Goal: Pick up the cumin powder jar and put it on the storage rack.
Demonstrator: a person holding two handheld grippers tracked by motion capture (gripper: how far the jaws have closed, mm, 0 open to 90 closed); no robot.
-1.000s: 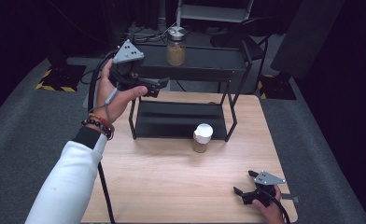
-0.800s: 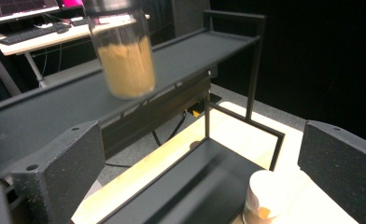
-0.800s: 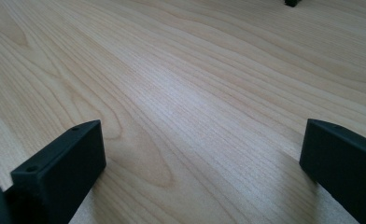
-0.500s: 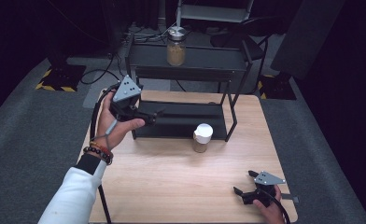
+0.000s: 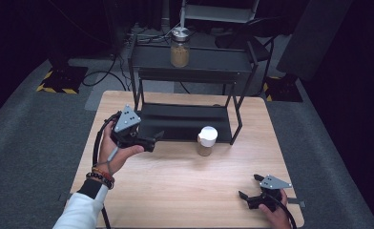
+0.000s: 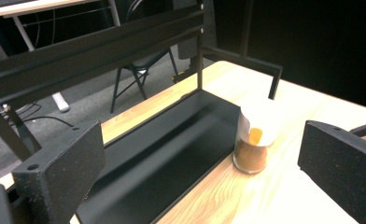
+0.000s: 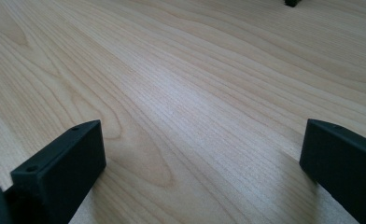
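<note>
The left gripper [image 5: 152,140] has come down and toward the person since a second ago: back then it was raised near the left end of the rack's top shelf, half a second ago it was at the level of the lower tray, and now it hangs low over the bench [image 5: 175,191], just in front of the left part of the black rack [image 5: 185,76]. Its jaws stand wide apart and hold nothing. In the left gripper view they frame the lower tray [image 6: 172,154] of the rack and the small jar [image 6: 255,140] with a white lid and brown contents.

That small jar [image 5: 206,140] stands upright on the bench, touching or just beside the front edge of the lower tray, near the rack's right front leg, to the right of the left gripper and apart from it. It has not moved across the frames. A second jar [image 5: 179,46] with a metal lid stays on the top shelf of the rack.

The right gripper [image 5: 252,195] remains at the near right corner of the bench, in the same place as before. Its jaws are also spread wide and empty, lying low over the bare wood [image 7: 181,93].
</note>
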